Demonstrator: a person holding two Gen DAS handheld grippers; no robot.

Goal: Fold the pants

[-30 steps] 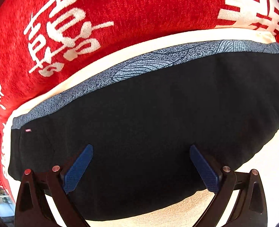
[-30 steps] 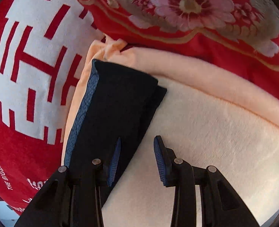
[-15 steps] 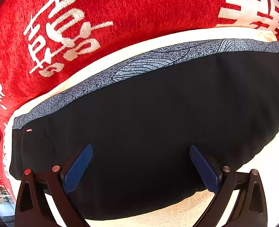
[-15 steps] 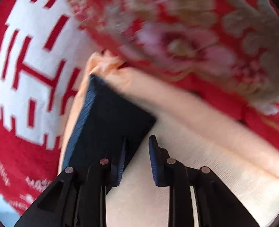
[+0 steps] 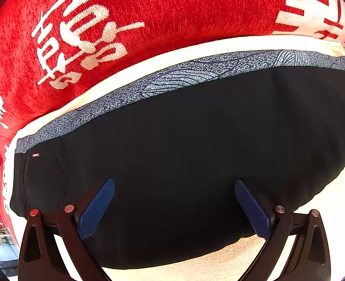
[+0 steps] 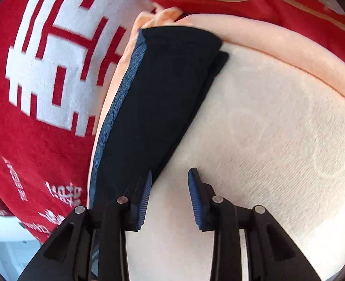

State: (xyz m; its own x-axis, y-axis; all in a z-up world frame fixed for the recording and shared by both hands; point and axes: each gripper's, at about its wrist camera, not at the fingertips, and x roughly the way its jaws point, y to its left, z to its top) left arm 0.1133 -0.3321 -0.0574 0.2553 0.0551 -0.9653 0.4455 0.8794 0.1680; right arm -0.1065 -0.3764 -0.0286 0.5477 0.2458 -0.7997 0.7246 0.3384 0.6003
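Note:
Folded black pants (image 5: 184,152) with a speckled blue-grey waistband (image 5: 172,79) lie flat on a cream blanket (image 5: 336,199). My left gripper (image 5: 172,201) is wide open just above the pants, both pads over the black cloth, holding nothing. In the right wrist view the same pants (image 6: 153,107) show as a narrow folded stack running away from me. My right gripper (image 6: 169,196) is open and empty at the pants' near right edge, its left pad (image 6: 144,201) at the cloth's edge and its right pad over the bare blanket (image 6: 277,152).
A red cover with white characters (image 5: 125,23) lies beyond the waistband, also on the left of the right wrist view (image 6: 43,82). A red floral quilt (image 6: 277,0) lies behind the blanket's peach border (image 6: 301,53).
The right gripper swung back and opened somewhat wider after narrowing, and sits lower by the pants' edge. The left gripper has hardly moved and stays wide open.

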